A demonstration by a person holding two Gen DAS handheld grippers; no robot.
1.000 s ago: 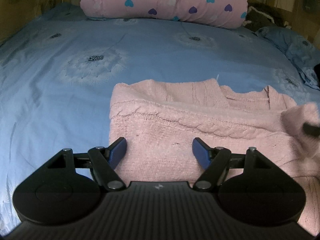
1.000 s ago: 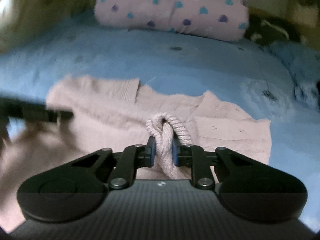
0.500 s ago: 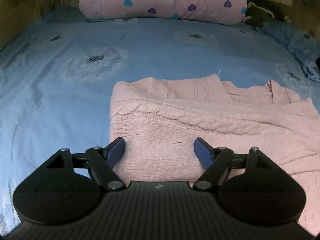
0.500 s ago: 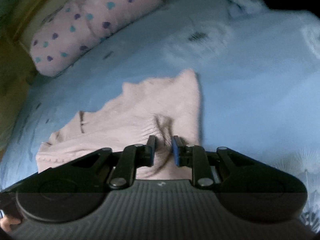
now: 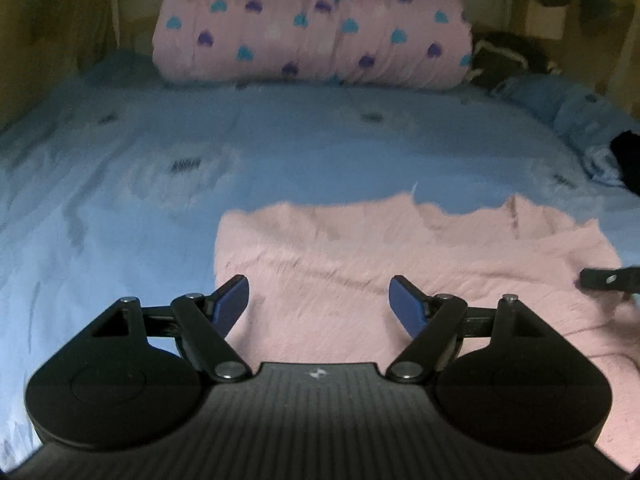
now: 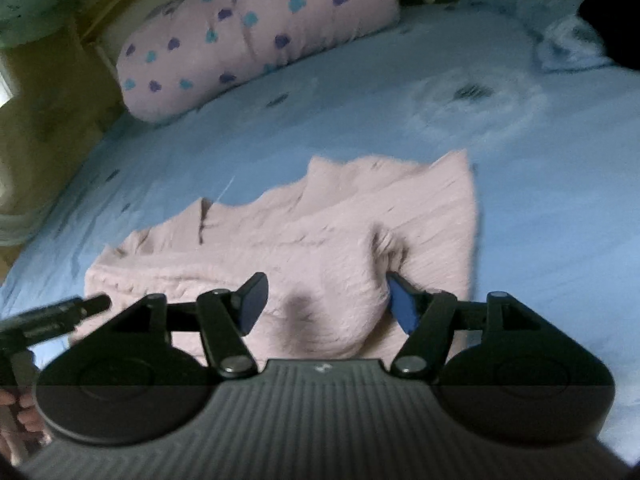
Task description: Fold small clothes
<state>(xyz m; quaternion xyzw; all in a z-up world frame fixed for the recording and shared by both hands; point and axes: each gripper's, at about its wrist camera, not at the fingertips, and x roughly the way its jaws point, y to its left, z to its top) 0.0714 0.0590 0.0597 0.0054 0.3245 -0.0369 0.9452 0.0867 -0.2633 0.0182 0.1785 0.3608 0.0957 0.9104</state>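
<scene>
Sweater: pink knit sweater [image 5: 360, 264] lies folded on my blue bedsheet [image 5: 120, 208], near the front of the bed and right of centre in the left wrist view; its far edge is ragged with a collar notch.
Sheet, left side: bare blue cloth with pale dandelion prints, running far back.
Left gripper: my left gripper [image 5: 319, 300] hovers over the sweater's near left part, jaws spread wide, blue pads clear of the knit, nothing between them but the cloth below.
Sweater, middle: in the right wrist view the sweater [image 6: 320, 232] has a raised fold bunched up on its right half.
Right gripper: my right gripper [image 6: 326, 300] sits low over the near edge; its jaws have just been opening and now stand apart. The bunched fold lies just beside the right pad; whether it touches, I cannot tell. Nothing is gripped.
Far end: pink heart-print pillow [image 5: 312, 28] lies across the far end of the bed.
Far right: crumpled blue bedding [image 5: 576, 112] and something dark I cannot make out.
</scene>
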